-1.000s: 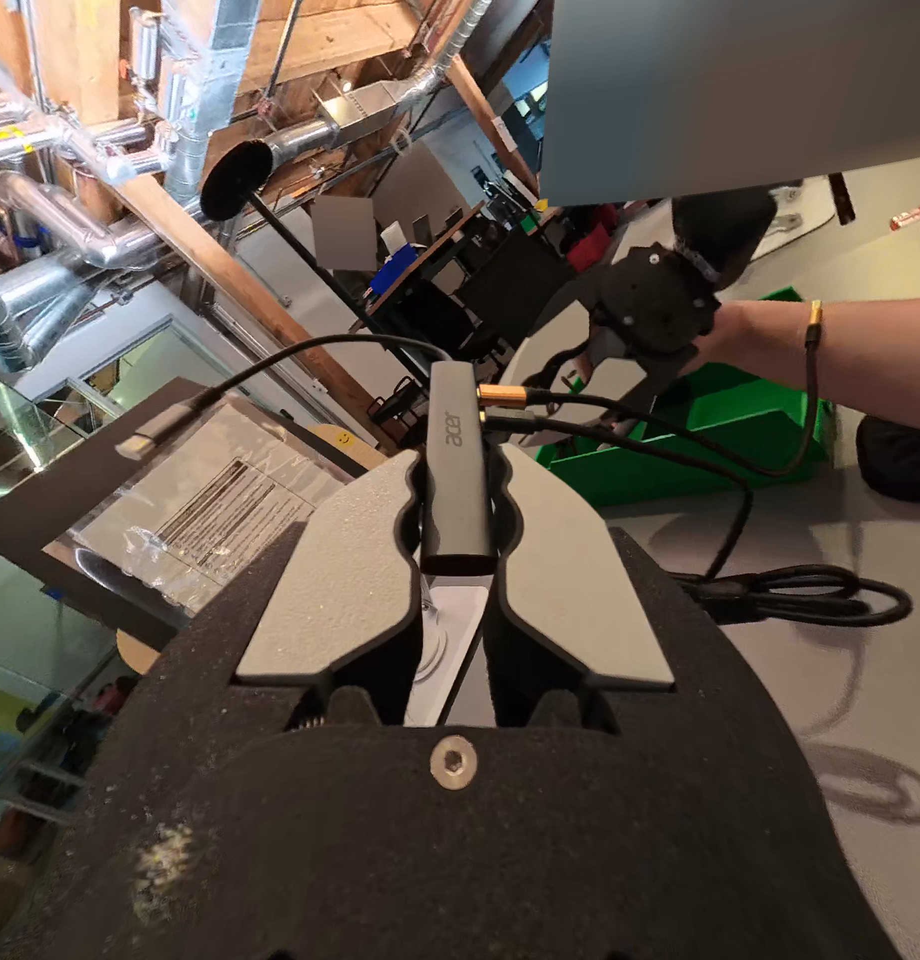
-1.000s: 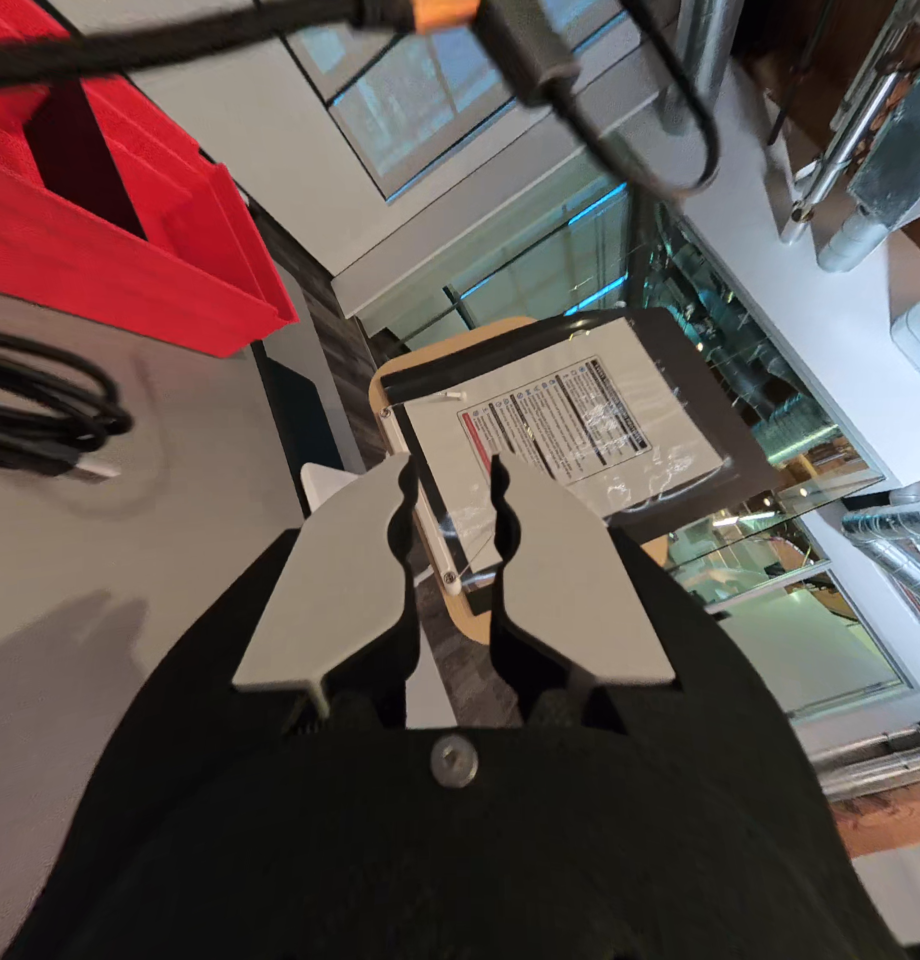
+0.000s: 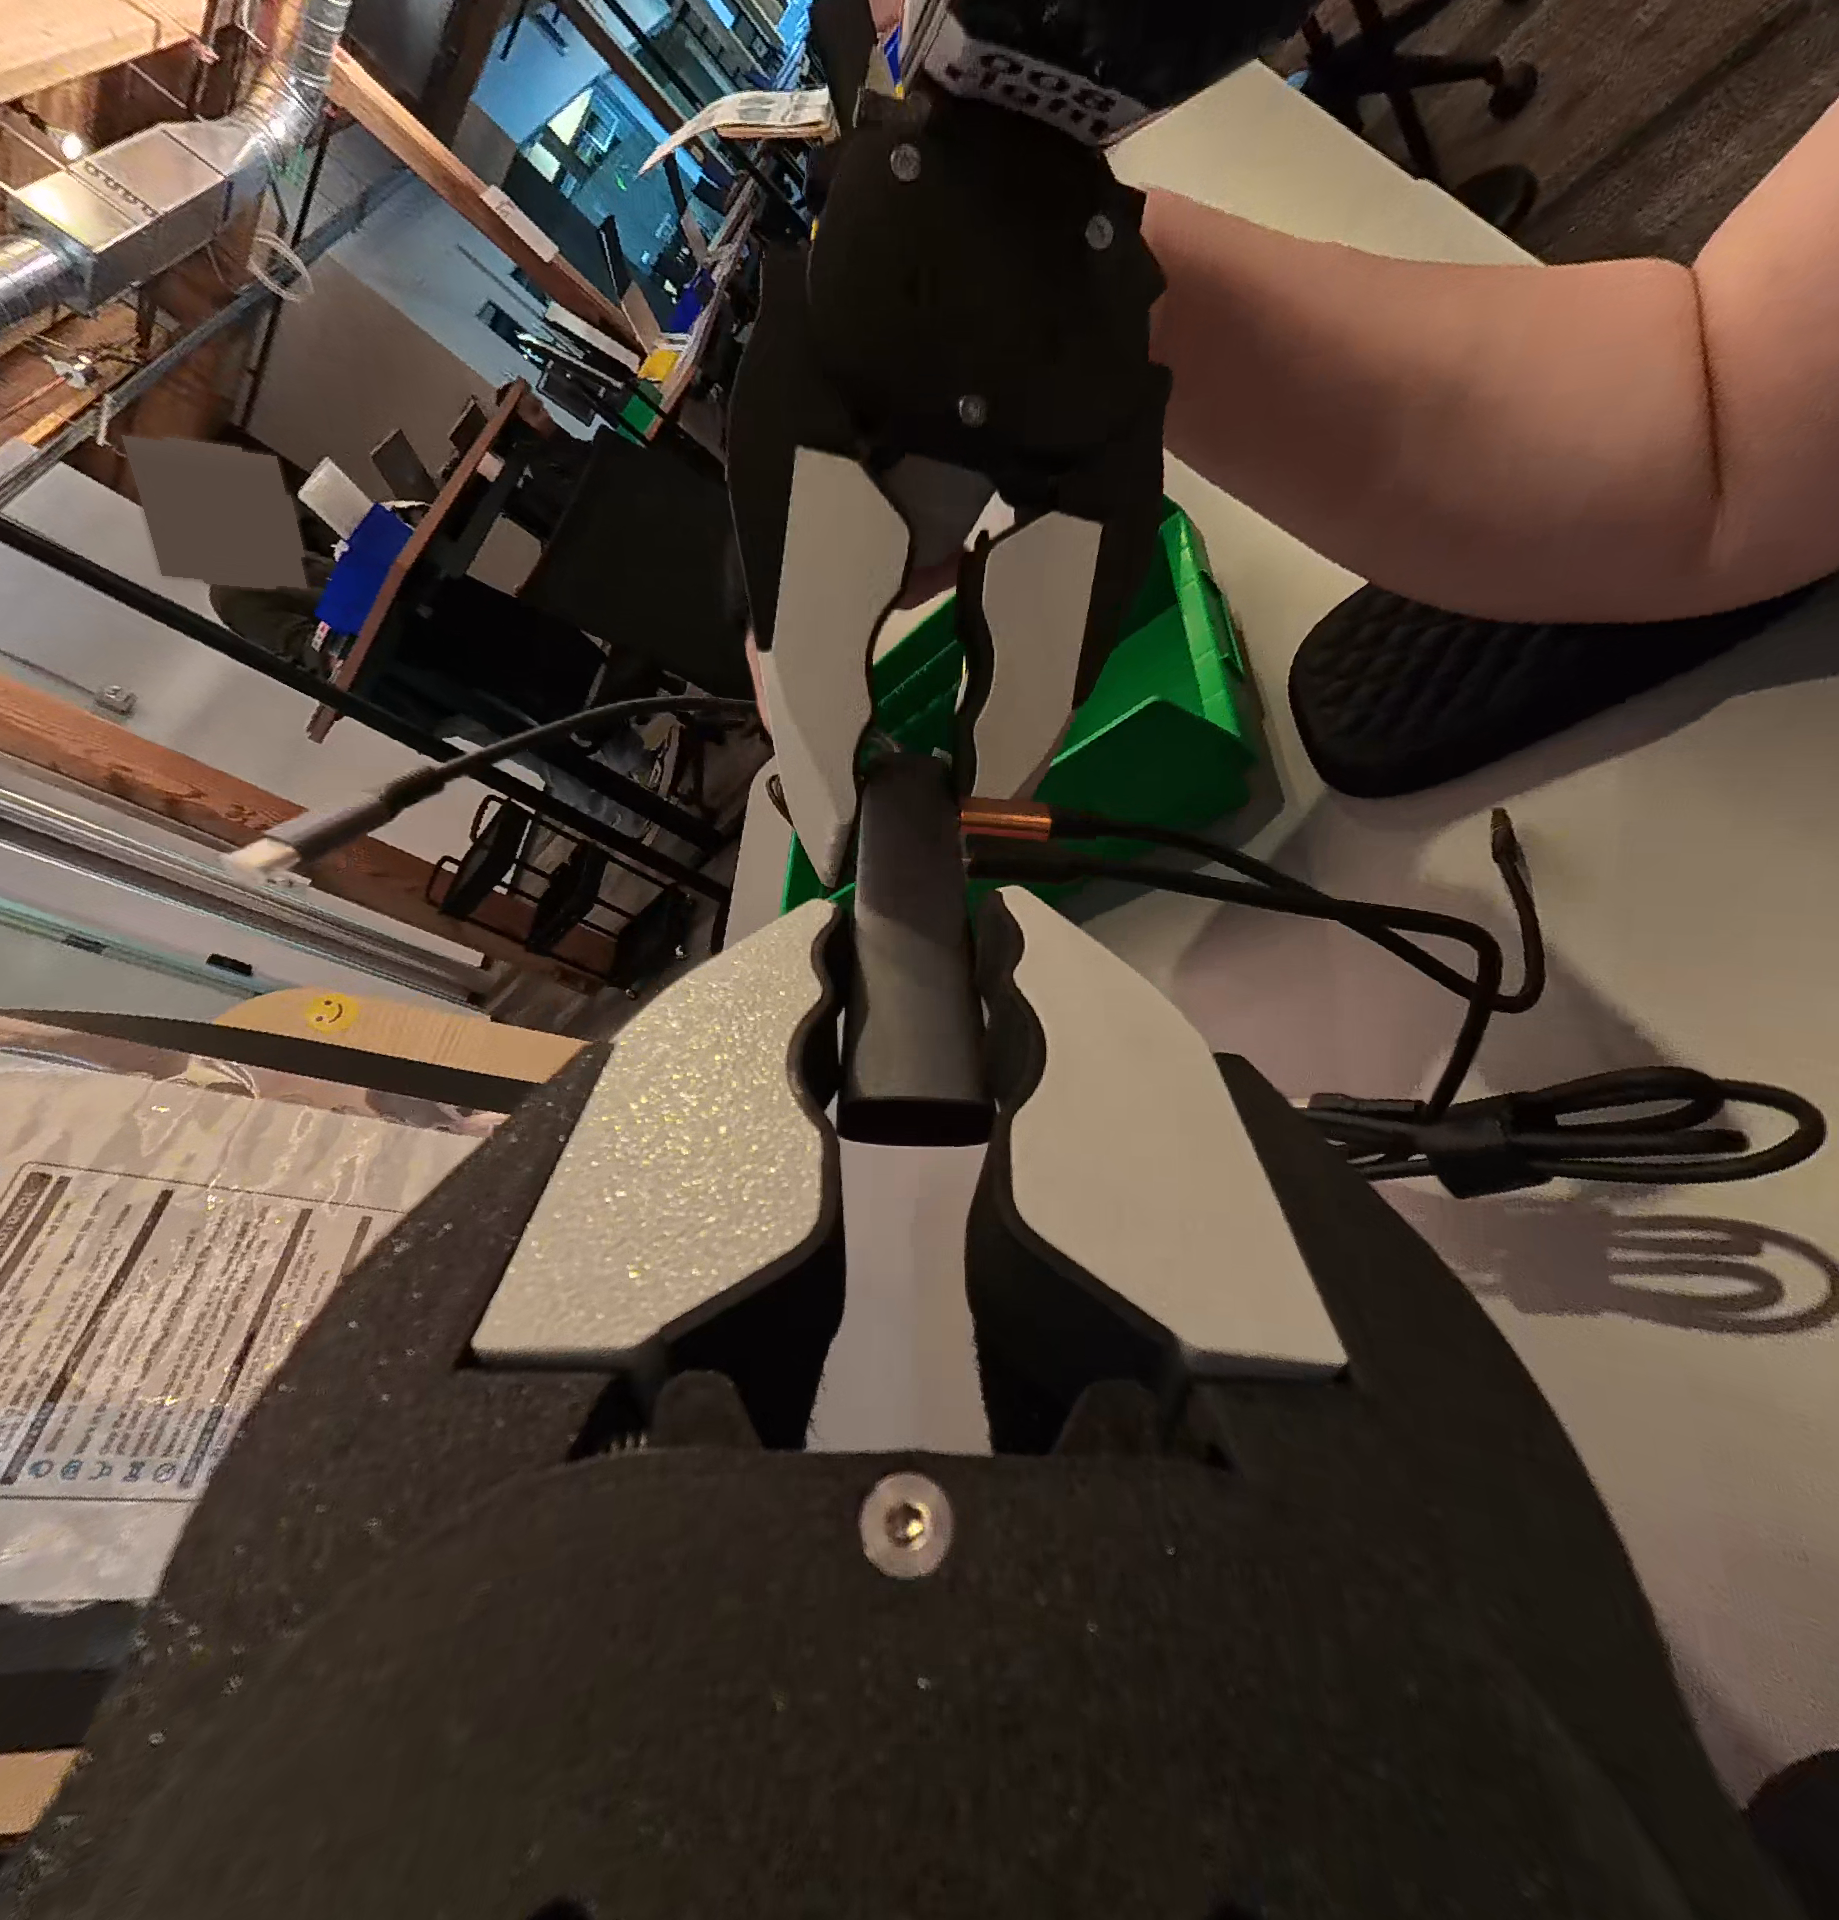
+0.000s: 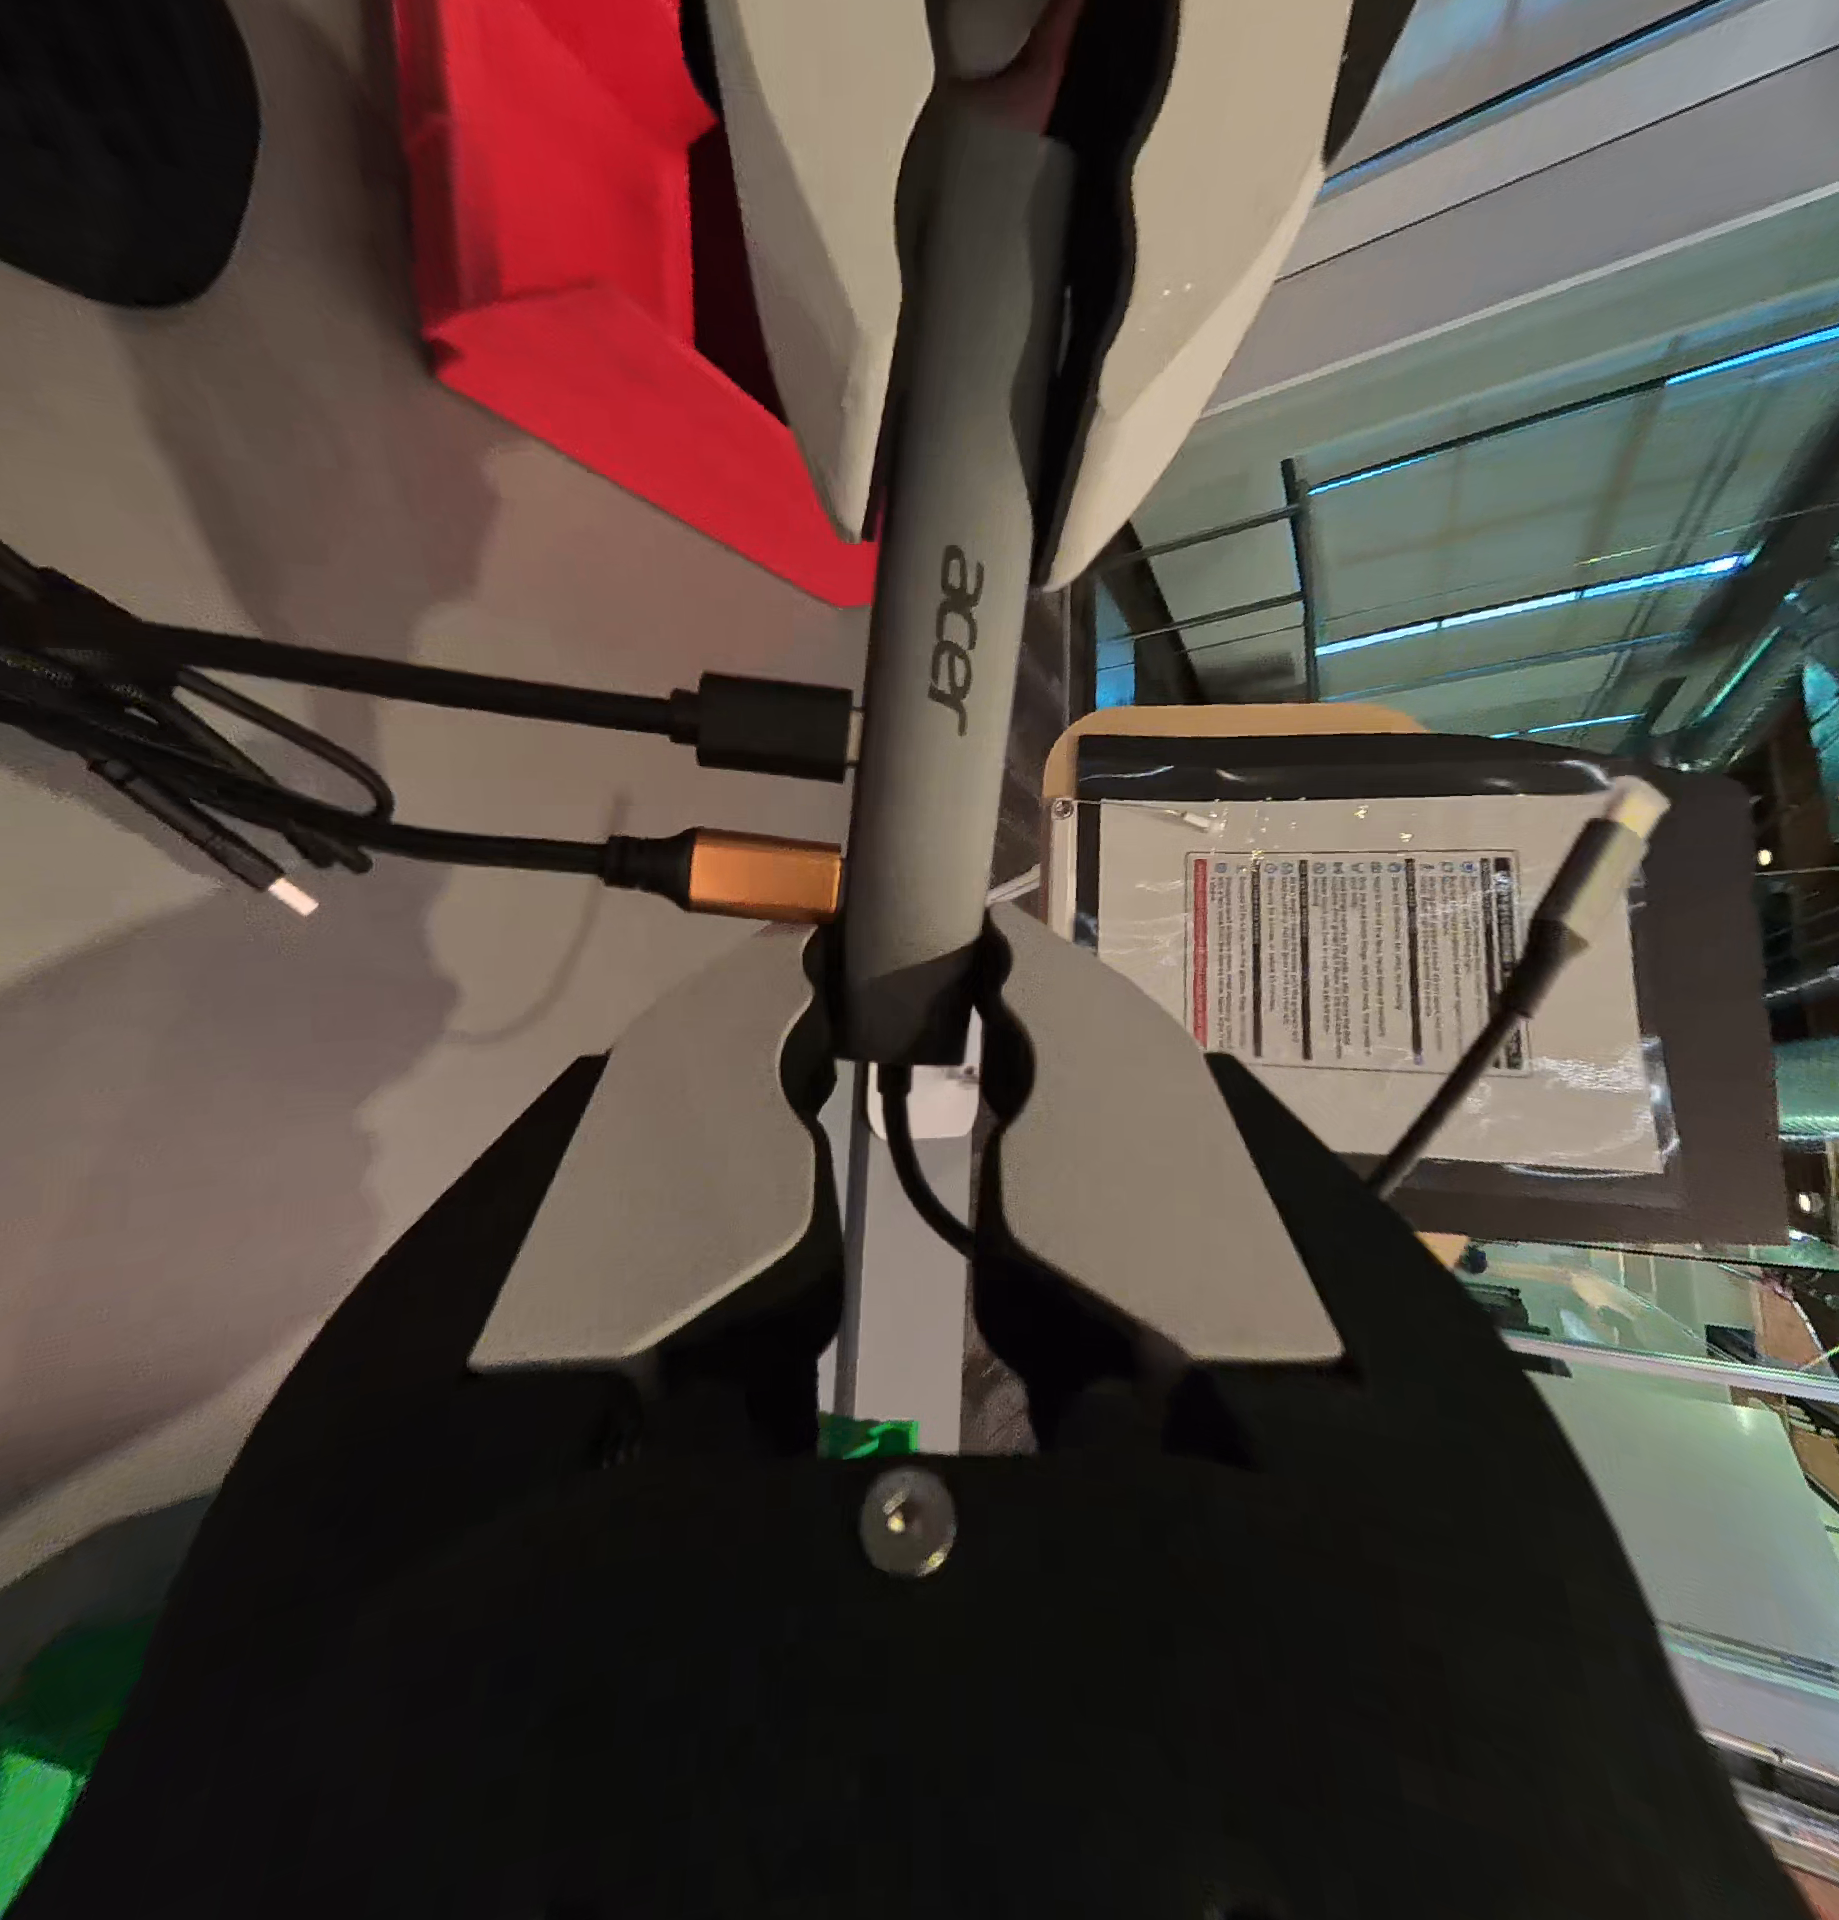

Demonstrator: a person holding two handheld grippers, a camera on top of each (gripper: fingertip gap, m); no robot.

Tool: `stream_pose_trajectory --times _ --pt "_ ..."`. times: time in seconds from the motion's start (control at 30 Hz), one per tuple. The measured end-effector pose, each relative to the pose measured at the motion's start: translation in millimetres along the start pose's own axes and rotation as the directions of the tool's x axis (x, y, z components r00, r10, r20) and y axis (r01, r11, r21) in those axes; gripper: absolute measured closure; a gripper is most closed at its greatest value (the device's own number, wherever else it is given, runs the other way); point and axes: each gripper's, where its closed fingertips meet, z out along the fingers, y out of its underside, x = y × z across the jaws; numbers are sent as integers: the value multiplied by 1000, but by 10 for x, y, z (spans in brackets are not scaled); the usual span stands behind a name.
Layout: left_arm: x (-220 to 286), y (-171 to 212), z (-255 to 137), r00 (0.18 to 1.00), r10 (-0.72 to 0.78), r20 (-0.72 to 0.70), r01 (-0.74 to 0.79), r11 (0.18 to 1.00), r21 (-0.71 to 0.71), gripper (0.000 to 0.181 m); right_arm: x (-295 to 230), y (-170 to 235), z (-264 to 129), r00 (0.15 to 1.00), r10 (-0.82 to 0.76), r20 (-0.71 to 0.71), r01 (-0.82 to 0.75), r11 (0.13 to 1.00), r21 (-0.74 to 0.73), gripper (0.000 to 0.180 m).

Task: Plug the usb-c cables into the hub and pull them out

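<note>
Surface: pale grey table [image 3: 1673,935], matte, carrying hard shadows of the cables. On it a green bin [image 3: 1133,727] at the far side in the left wrist view, a red bin [image 4: 582,343] in the right wrist view, a black padded rest [image 3: 1497,696] under a person's forearm [image 3: 1517,416], and a coiled bundle of black cable [image 3: 1580,1132] lying loose.

Room: open workshop with timber beams, silver ducting [image 3: 115,208], desks and glass partitions. A board with a printed sheet under clear film [image 4: 1362,956] stands beyond the table edge.

Hub [image 4: 936,727]: slim dark grey bar, held off the table between the two grippers. Its long axis runs straight from one gripper to the other, one end toward each camera. Its ported side faces the table side, left in the right wrist view.

Cables: black plug [image 4: 775,722] and copper-sleeved plug [image 4: 764,873], both seated side by side in the hub, leads trailing to the table. The hub's own tail lead hangs free, its plug [image 3: 302,836] in mid-air.

Left gripper [image 3: 910,997]: fingers closed tight on the hub's near end.

Right gripper [image 4: 904,997]: fingers pinched on the opposite end, where the tail lead exits.
</note>
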Motion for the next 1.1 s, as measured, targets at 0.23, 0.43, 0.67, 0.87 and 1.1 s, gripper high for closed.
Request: stream_pose_trajectory --times 0.23,0.43,0.67,0.87,1.1 --pt "-268 -2 -1 984 -113 139 100 990 95 161 162 285 0 996 60 -64 -68 989 -129 157" --pt "-556 192 -205 926 -279 256 274 960 54 138 596 801 -135 936 124 -331 -221 936 -275 157" --pt "-583 309 -316 914 -306 267 317 948 0 141 1380 1356 -805 741 179 -647 -459 838 -295 156" --pt "-499 278 -243 927 -307 216 317 948 -12 141 1965 2007 -1409 741 -22 -671 -448 729 -518 156" --pt "-397 159 -152 942 -298 155 301 954 7 143 1816 2739 -1614 759 -229 -610 -391 589 -707 157"
